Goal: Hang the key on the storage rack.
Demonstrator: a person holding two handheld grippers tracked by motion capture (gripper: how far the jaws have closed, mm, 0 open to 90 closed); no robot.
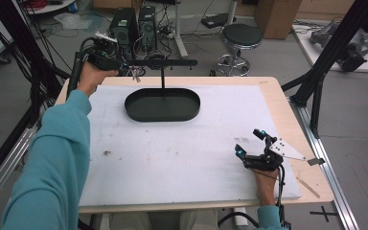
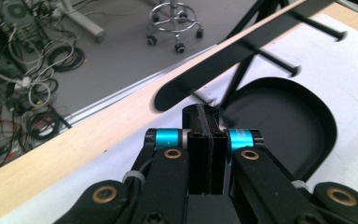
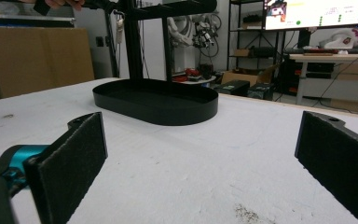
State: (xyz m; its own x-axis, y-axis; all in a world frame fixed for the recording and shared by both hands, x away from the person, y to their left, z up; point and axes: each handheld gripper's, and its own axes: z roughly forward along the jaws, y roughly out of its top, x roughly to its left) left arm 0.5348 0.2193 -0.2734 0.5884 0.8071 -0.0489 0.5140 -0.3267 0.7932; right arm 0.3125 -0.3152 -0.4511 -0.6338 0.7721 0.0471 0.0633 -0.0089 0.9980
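Obstacle, far centre: black oval tray point(image 1: 163, 105) with upright post point(image 1: 163, 77) and crossbar point(image 1: 165, 63) overhead.
Left end of crossbar: occupied by left gripper point(image 1: 106, 58); keys point(image 1: 135, 73) hanging beneath.
White mat point(image 1: 172, 153), centre and near side: open passage.
Near right: right gripper point(image 1: 252, 143) resting on mat.

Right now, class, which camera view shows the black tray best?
The high view: the tray lies whole, its full oval rim seen from above. The right gripper view shows the tray side-on, so mostly its wall. The left gripper view cuts its near side off behind the shut left gripper.
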